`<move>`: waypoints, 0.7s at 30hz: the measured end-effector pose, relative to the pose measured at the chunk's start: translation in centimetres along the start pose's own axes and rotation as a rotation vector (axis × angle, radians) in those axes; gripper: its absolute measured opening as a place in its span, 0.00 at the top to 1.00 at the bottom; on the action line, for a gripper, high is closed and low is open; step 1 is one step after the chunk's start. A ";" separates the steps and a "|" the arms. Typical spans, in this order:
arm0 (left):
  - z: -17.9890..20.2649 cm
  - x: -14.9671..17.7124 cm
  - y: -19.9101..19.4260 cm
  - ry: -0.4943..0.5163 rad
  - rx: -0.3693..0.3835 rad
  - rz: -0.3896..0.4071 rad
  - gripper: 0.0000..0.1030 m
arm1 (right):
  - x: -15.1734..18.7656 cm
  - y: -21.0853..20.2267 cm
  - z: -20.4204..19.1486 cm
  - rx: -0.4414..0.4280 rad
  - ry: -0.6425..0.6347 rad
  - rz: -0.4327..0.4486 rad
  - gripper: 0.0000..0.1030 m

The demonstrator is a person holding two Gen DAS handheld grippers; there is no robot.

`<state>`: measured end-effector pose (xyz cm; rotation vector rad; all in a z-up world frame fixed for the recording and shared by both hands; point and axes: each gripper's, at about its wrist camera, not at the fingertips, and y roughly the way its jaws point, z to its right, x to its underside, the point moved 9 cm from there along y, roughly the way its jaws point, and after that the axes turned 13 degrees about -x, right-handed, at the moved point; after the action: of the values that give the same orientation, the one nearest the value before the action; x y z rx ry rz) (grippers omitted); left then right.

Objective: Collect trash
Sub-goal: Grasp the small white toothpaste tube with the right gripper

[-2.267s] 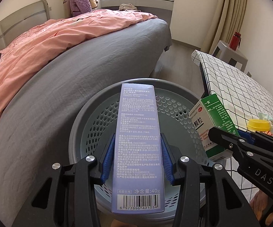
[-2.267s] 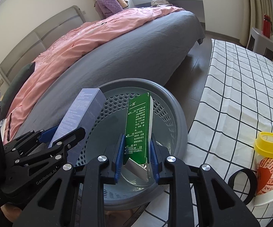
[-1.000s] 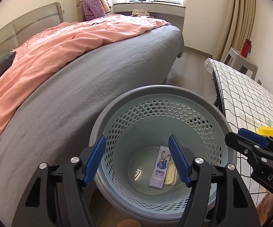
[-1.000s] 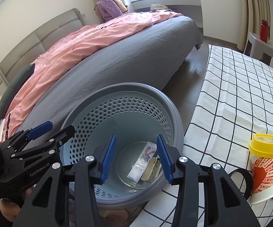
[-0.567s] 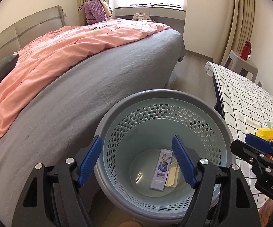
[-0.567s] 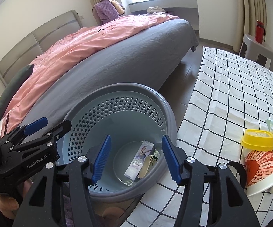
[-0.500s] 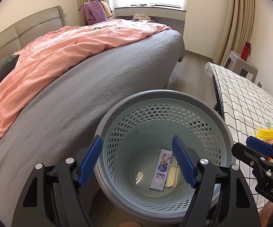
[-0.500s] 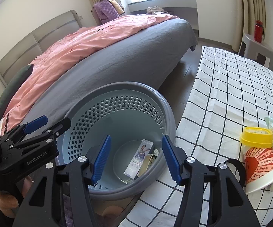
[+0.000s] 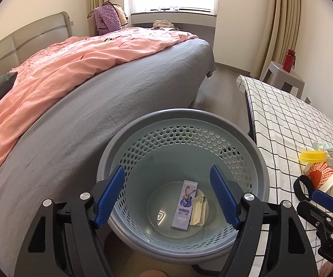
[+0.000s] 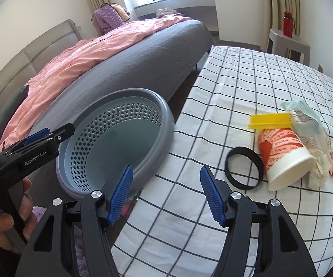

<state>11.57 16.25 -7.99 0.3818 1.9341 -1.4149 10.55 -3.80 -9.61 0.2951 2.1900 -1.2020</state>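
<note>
My left gripper (image 9: 167,194) hangs open over the grey perforated basket (image 9: 182,120), nothing between its blue pads. At the basket's bottom lie a purple carton with a rabbit picture (image 9: 185,204) and a pale box (image 9: 198,210) beside it. My right gripper (image 10: 165,194) is over the checked tablecloth (image 10: 247,80) just right of the basket (image 10: 164,136); its jaws are opening and hold nothing. On the cloth to its right lie a tipped orange-and-white paper cup (image 10: 281,154) with a yellow lid (image 10: 269,120), a crumpled wrapper (image 10: 309,124) and a black ring (image 10: 243,167).
A bed with a grey sheet (image 9: 97,106) and pink duvet (image 9: 74,57) runs along the basket's left. A grey stool (image 10: 288,42) with a red bottle (image 10: 288,26) stands at the far end of the table. A hand (image 10: 12,219) holds the left gripper's handle.
My right gripper swung right, from over the basket to over the tablecloth, and its jaws spread wider. The left gripper opened a little more and stayed over the basket.
</note>
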 end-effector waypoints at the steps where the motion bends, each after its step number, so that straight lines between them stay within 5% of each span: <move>1: 0.4 0.2 -0.2 0.005 0.008 0.002 0.29 | 0.3 -0.5 0.5 0.011 0.011 0.003 0.42; 13: 5.7 2.1 -2.9 0.081 0.088 0.020 0.29 | 4.2 -6.6 7.0 0.139 0.096 0.015 0.42; 21: 8.8 3.1 -3.9 0.136 0.122 0.026 0.29 | 5.7 -6.4 9.3 0.178 0.086 -0.033 0.42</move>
<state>10.14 6.27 -8.71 0.5712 1.9479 -1.5288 6.86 -15.59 -12.44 0.3924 2.1710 -1.4301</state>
